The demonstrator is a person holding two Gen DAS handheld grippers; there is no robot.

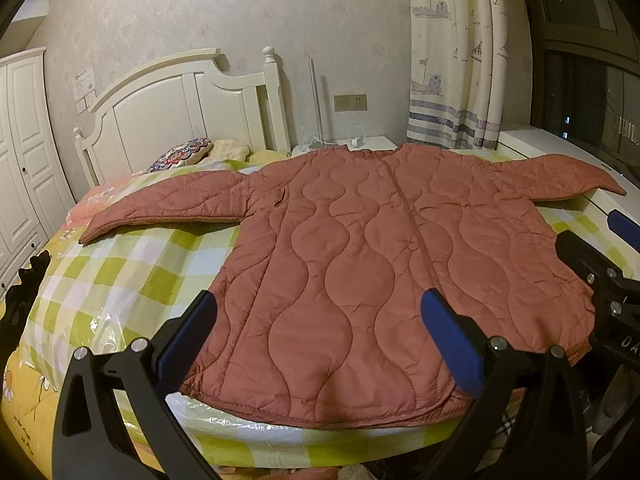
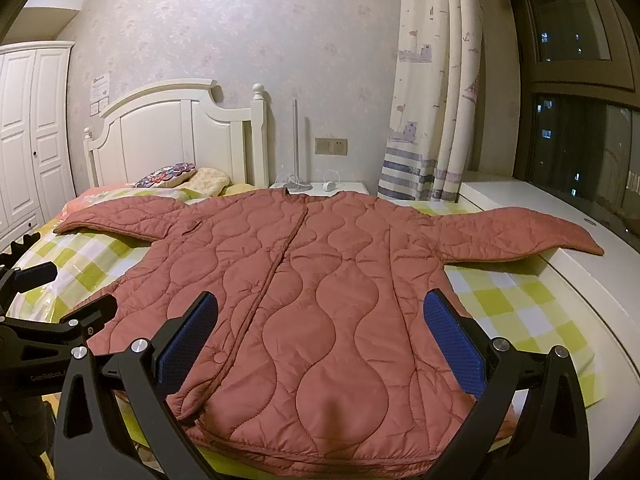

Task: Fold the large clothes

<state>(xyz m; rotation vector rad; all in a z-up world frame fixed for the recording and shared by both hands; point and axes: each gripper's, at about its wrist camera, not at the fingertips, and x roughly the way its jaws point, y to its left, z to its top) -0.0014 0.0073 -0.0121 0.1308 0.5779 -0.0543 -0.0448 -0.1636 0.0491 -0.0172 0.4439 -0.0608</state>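
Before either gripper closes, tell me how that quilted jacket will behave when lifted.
The jacket will probably drape limply: it lies flat and its sleeves follow the bed. Its puffy quilting suggests it is light though bulky. The sheen hints it may slip between the pads.

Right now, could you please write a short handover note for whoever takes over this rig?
Left gripper: open, empty, hovering over the hem.
Right gripper: open, empty, also at the hem.
Quilted jacket: flat and closed on the checked bedspread, both sleeves spread; right sleeve reaches onto the white ledge.
Done: spread out only.
Left: fold sleeves in, then the body.
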